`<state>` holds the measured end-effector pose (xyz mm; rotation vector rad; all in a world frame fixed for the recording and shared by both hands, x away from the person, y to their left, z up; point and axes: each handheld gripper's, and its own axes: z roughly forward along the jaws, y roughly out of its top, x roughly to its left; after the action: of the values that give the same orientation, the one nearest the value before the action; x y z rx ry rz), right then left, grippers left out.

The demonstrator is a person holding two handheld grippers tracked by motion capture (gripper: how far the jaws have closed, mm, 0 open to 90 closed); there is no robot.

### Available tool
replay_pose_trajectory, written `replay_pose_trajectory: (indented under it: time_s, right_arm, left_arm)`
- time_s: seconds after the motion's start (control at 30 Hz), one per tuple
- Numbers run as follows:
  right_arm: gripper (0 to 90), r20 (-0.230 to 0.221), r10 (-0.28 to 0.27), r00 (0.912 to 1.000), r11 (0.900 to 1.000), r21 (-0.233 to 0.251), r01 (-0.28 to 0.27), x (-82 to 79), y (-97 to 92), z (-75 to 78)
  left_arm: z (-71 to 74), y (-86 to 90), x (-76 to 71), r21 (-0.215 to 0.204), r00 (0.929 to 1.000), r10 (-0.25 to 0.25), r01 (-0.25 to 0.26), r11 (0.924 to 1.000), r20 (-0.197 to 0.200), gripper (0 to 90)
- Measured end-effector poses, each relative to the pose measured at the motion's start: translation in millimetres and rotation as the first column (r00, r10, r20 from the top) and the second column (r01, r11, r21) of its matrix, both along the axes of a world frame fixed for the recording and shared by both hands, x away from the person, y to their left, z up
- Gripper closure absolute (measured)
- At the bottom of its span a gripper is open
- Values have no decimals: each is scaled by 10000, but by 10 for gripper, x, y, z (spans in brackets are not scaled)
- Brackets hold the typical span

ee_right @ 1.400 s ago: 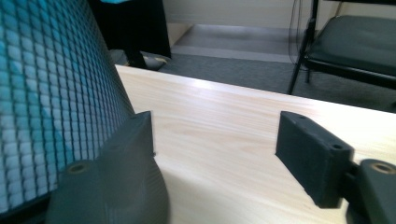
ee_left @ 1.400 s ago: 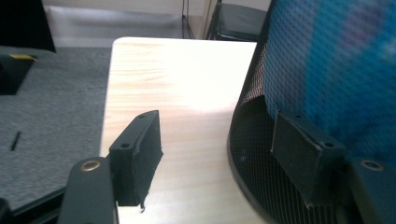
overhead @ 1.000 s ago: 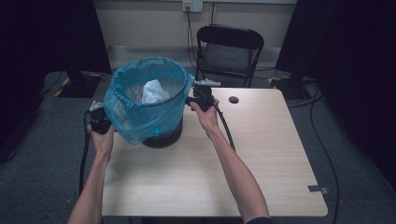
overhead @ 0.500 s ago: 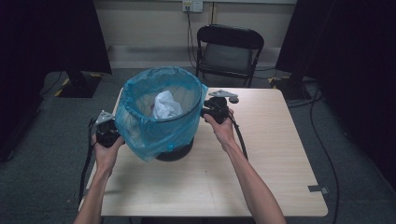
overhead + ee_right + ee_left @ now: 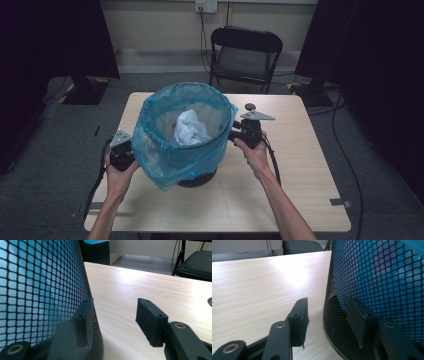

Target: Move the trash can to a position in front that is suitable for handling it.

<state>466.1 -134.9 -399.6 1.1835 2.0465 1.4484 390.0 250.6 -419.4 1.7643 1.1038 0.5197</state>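
Behind the table [image 5: 300,200] stood a black folding chair [image 5: 245,52], and a small dark disc [image 5: 250,106] lay on the tabletop just beyond the right gripper [image 5: 235,135]. The black mesh bin [image 5: 197,177] stood left of the table's middle, lined with a blue bag [image 5: 165,160] (white crumpled paper [image 5: 189,129] inside). The left gripper [image 5: 132,155] and the right flanked it, jaws spread, pinching nothing.

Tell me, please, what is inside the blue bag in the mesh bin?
Inside the blue bag, which lines the black mesh bin, lies crumpled white paper. Whatever may lie under the paper, near the bottom, is covered and cannot be seen.
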Motion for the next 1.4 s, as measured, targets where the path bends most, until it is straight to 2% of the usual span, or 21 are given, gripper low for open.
replay_pose_trajectory:
  time_s: [0.1,0.23,0.5,0.6,0.67,0.8,0.87,0.97,1.07,1.3,1.4]
  right_arm:
    - [473,110,130,9999,9999,-6,-130,-117,-83,-6]
    - [470,155,239,9996,9996,141,-242,-231,-192,-24]
    - [454,145,234,9996,9997,82,-236,-488,-384,-16]
    - [429,176,133,9998,9999,87,-134,-578,-475,-21]
    - [431,232,33,9997,9999,126,-36,-631,-533,-29]
    - [435,253,-70,9997,10000,36,69,-726,-623,-20]
    - [431,301,-110,9995,9999,-69,112,-766,-664,-11]
    - [431,269,-175,9995,9998,-71,177,-798,-735,-9]
    - [464,240,-337,9991,9994,-72,339,-833,-801,-2]
    - [457,224,-431,9988,9990,-72,432,-957,-958,0]
    - [403,261,-437,9987,9990,-28,438,-1006,-989,-13]
  left_arm:
    - [10,-54,-90,137,9998,-213,213,9997,13,503]
    - [8,-111,-189,25,9985,-535,535,9986,-66,500]
    - [-8,-226,-332,-319,9943,-1062,1058,9939,-122,479]
    - [25,-312,-369,-26,9932,-1161,1161,9932,-90,467]
    - [41,-354,-393,-119,9911,-1331,1331,9910,-63,469]
    - [95,-423,-456,-21,9878,-1556,1556,9878,74,466]
    - [97,-450,-476,-360,9866,-1633,1633,9859,39,471]
    - [97,-532,-507,-282,9858,-1679,1681,9854,101,468]
    - [79,-607,-518,-542,9831,-1830,1832,9816,75,474]
    - [88,-710,-509,-362,9771,-2123,2126,9765,107,455]
    - [90,-701,-513,-315,9769,-2134,2137,9764,132,403]
